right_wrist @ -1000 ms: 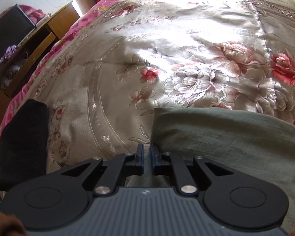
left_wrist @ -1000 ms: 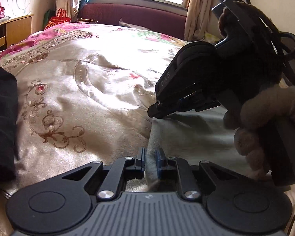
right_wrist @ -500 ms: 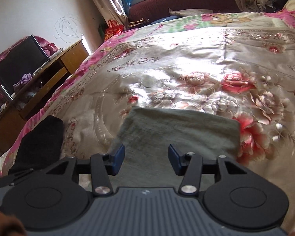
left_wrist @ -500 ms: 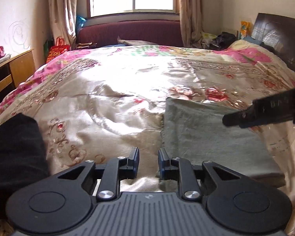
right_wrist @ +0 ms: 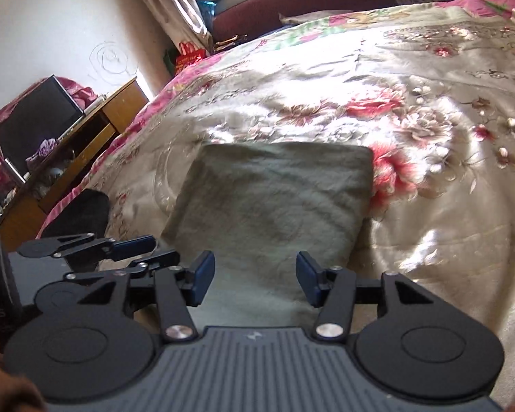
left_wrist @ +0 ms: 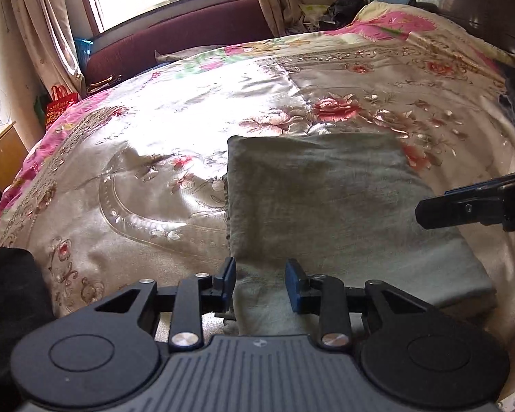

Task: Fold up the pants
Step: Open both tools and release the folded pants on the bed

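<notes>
The folded grey-green pants are lying centre frame, ahead of both empty tools, left tool just opening, right tool gaping wider.

both wrist views low, close, facing window across bed; share folded pants.

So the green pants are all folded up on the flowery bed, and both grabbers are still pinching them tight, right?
Not quite. The green pants are folded on the flowery bed, but nothing pinches them: the right wrist view shows the right gripper open, and the left wrist view shows the left gripper open too, both having just let go.
</notes>
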Demonstrator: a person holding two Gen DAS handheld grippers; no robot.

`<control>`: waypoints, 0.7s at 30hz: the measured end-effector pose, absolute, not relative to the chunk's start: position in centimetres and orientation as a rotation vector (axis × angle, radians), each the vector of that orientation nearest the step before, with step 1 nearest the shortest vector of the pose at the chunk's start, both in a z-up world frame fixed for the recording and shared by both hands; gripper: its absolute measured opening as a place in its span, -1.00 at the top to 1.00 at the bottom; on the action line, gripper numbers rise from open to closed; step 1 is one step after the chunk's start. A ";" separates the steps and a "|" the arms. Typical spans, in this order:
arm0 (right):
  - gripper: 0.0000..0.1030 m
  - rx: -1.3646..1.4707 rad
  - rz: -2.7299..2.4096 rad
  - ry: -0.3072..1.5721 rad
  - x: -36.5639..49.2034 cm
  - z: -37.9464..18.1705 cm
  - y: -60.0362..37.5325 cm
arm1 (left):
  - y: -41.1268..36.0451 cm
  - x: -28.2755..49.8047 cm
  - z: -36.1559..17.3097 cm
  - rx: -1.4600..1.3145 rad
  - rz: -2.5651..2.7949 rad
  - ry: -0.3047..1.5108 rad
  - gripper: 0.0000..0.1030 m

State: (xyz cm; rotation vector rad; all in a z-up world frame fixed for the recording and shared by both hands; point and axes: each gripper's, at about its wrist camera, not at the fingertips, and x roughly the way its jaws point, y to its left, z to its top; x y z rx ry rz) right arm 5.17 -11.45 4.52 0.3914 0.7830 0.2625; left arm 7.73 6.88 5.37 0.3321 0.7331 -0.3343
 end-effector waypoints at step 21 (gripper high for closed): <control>-0.09 0.420 0.210 0.874 5.0 1.3 -12.5 | 5.4 6.0 3.9 0.321 -0.313 0.805 -0.03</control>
